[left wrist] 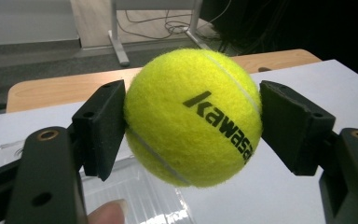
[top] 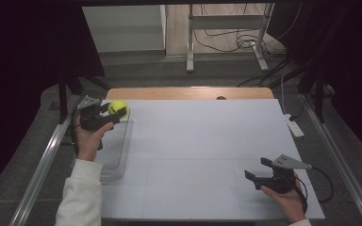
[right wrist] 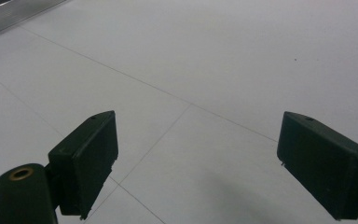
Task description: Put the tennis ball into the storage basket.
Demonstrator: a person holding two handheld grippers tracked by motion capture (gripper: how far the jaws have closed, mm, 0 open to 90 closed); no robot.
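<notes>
I am squeezing the fuzzy yellow tennis ball across its middle with my left tool; it feels light and springy. My right tool is gaping wide over the white desk.

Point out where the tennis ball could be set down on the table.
The white table top lies bare from the clear tray at its left edge across to the right gripper. The left gripper holds the tennis ball above that tray's far end. Crowded spots: just those two.

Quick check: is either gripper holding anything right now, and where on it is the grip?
The left gripper holds a yellow tennis ball, its pads pressed on the ball's two opposite sides. The right gripper holds nothing; its jaws stand open over the white table.
</notes>
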